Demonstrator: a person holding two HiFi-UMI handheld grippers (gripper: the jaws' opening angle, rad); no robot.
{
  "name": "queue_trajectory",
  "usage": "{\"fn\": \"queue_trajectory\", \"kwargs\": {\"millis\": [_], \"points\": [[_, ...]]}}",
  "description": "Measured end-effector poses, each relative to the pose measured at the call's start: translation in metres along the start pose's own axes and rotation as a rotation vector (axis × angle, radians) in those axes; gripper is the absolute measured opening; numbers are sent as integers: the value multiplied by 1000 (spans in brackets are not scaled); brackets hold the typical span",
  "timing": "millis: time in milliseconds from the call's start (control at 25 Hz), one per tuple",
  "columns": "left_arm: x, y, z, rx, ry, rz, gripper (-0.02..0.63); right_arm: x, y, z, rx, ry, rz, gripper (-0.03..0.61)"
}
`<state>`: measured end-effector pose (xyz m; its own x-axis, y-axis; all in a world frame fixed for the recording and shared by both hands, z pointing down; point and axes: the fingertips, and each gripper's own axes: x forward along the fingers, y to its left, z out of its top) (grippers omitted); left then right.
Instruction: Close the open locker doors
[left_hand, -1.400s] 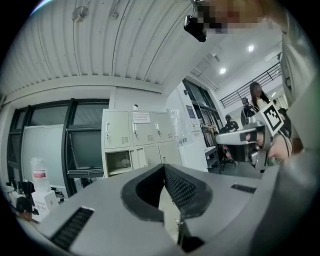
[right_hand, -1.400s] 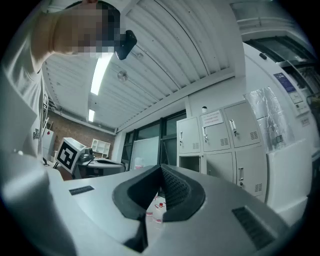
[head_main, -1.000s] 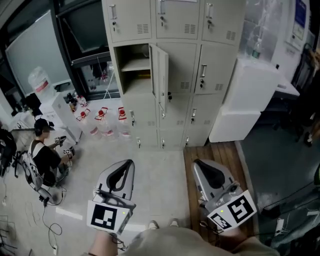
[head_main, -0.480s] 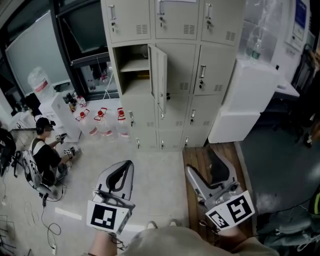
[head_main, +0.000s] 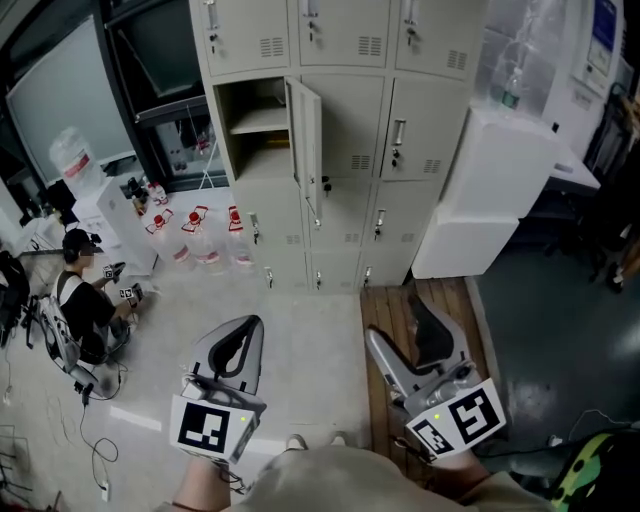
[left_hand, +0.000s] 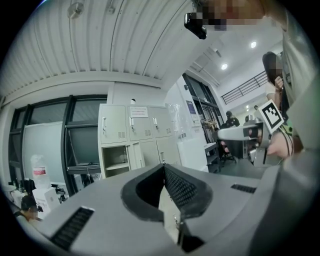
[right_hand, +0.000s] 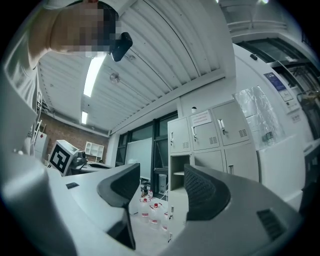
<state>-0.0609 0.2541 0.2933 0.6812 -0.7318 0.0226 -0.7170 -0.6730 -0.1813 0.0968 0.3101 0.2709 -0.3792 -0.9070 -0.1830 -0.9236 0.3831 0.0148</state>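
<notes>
One locker door (head_main: 303, 150) open, shelf (head_main: 258, 120) inside; your left gripper (left_hand: 164, 170) jaws clenched, right gripper (right_hand: 161, 175) jaws just opened, empty.

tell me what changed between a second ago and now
The right tool has just opened its jaws. They were together a second ago and now stand wide apart with nothing between them. The lockers sit slightly higher in the head view. Unchanged: the left tool is shut and empty, the locker door still hangs open, and the seated person is still on the floor.
</notes>
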Motion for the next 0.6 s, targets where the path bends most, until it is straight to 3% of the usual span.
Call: {"fn": "queue_trajectory", "kwargs": {"millis": [600], "points": [[33,-9,-14,24,14,44,8,8,-36,-21,8,-5,47,265]]}}
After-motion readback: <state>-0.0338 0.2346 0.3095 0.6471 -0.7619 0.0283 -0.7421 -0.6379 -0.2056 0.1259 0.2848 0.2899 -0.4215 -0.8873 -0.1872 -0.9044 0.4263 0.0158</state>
